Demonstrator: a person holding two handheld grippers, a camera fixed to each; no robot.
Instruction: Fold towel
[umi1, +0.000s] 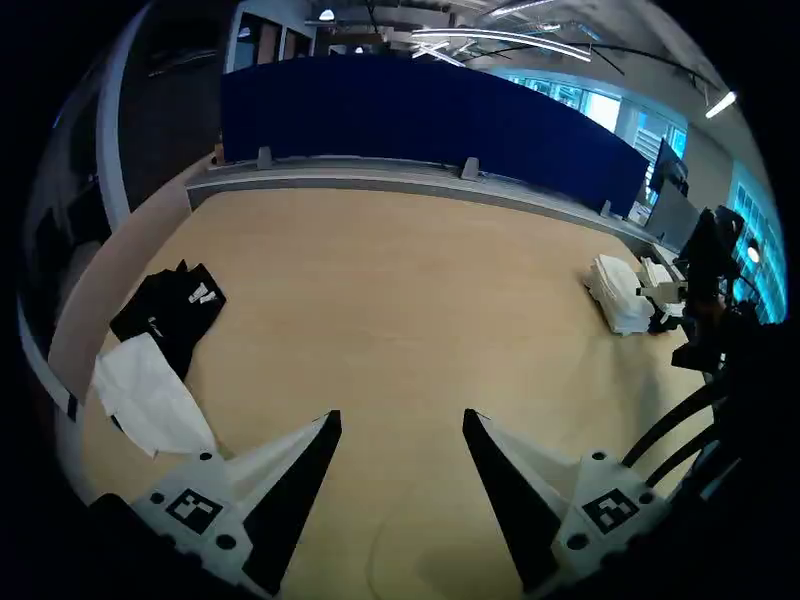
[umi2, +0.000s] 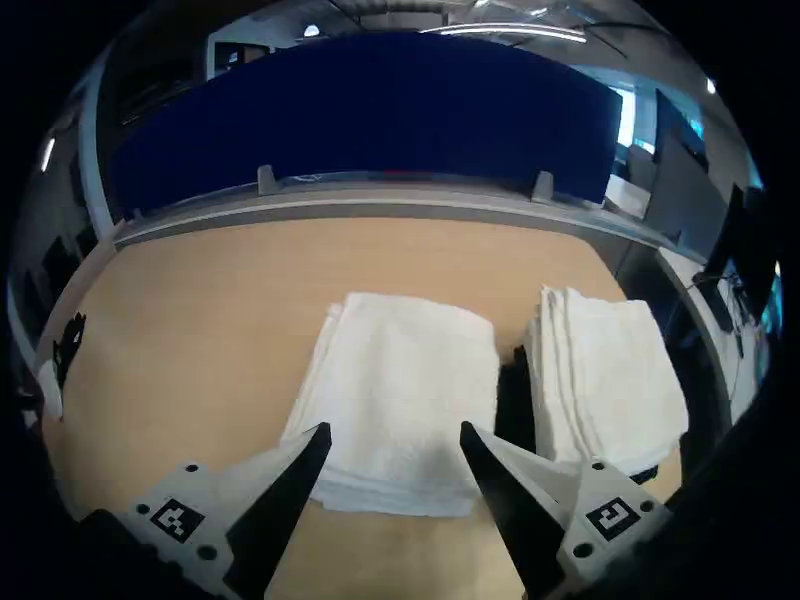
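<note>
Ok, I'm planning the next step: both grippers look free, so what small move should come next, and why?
Probably swing the left gripper toward the loose white towel by the black cloth near the table edge. Both grippers are open and empty, and the right gripper hovers at a folded towel beside a second folded stack, both looking finished, so the unfolded one seems next.

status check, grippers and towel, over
Left gripper open, over the table. Right gripper open above folded towel, not gripping. Second towel stack close beside it; nothing blocking.
</note>
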